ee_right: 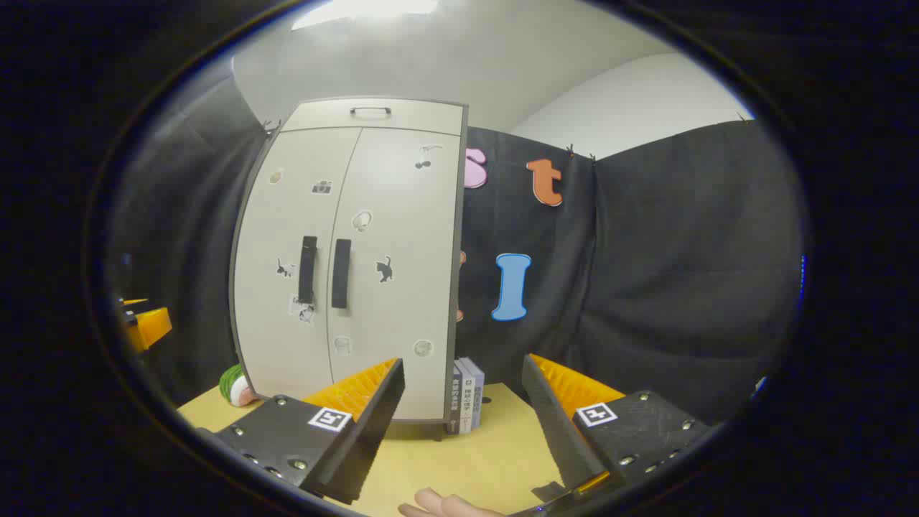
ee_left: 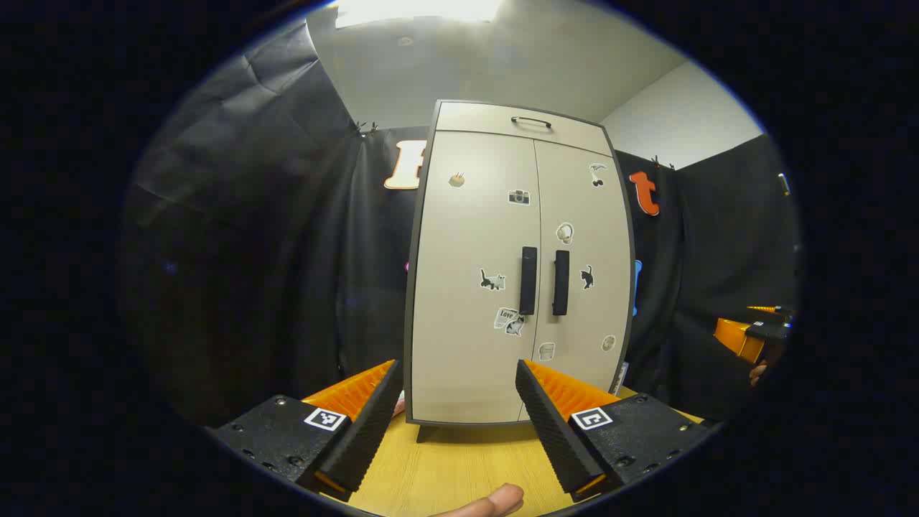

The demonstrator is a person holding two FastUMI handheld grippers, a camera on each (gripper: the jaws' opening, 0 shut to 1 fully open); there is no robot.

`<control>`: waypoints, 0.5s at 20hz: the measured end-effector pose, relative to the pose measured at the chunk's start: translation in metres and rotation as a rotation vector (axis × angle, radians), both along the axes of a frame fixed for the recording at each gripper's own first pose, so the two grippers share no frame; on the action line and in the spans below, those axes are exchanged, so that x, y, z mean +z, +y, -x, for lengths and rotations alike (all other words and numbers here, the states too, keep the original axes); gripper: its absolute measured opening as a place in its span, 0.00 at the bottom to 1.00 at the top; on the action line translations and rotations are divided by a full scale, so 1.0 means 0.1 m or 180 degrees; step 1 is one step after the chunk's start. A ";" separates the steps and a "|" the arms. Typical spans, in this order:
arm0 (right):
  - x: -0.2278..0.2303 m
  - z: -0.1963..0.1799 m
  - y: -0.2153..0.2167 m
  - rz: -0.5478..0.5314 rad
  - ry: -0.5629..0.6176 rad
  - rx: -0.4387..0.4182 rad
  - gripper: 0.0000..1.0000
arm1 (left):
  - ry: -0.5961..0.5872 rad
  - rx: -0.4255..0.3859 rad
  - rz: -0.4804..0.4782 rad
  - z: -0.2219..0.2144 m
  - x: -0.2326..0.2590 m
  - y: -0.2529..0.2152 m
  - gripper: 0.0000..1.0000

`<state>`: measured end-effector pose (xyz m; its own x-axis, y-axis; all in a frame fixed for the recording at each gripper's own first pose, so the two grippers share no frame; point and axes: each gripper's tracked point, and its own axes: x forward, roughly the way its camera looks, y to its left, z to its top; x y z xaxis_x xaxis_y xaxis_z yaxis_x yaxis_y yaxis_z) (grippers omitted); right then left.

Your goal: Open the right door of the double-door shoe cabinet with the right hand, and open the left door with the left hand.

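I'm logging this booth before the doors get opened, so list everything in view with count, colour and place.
Shoe cabinet: one, beige with dark edging, standing on the table, both doors closed.
Door handles: two, black, upright, either side of the centre seam.
Top handle: one, dark, on the cabinet's top panel.
Stickers: several, mixed, scattered over both doors.
Books: a few, upright, beside the cabinet's right side.
Green-and-white object: one, by the cabinet's left foot; kind unclear.
Table: one, light wood.
Left hand-held gripper: open, facing the cabinet.
Right hand-held gripper: open, off the right edge.
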<state>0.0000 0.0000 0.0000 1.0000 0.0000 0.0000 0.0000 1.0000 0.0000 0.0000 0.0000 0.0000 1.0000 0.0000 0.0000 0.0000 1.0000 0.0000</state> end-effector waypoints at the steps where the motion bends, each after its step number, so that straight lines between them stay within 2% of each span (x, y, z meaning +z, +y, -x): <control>1: -0.04 0.00 0.02 -0.0008 0.0022 0.0015 0.98 | -0.0003 0.0004 0.0008 0.00 0.01 0.00 0.98; 2: -0.05 0.01 0.07 -0.0016 0.0045 0.0061 0.94 | 0.0001 0.0009 0.0003 0.00 0.01 0.00 0.98; 3: -0.07 0.02 0.12 -0.0018 0.0062 0.0094 0.98 | 0.0011 0.0007 -0.0015 0.00 0.00 0.00 0.98; 8: -0.05 0.04 0.24 -0.0007 0.0059 0.0172 0.98 | -0.0003 0.0032 -0.0098 0.02 0.05 0.01 0.96; 9: -0.07 0.03 0.27 -0.0025 0.0074 0.0196 0.94 | -0.0003 0.0041 -0.0106 0.01 0.08 0.01 0.96; 10: -0.08 0.01 0.30 -0.0039 0.0092 0.0214 0.98 | -0.0016 0.0043 -0.0109 0.01 0.09 0.02 0.96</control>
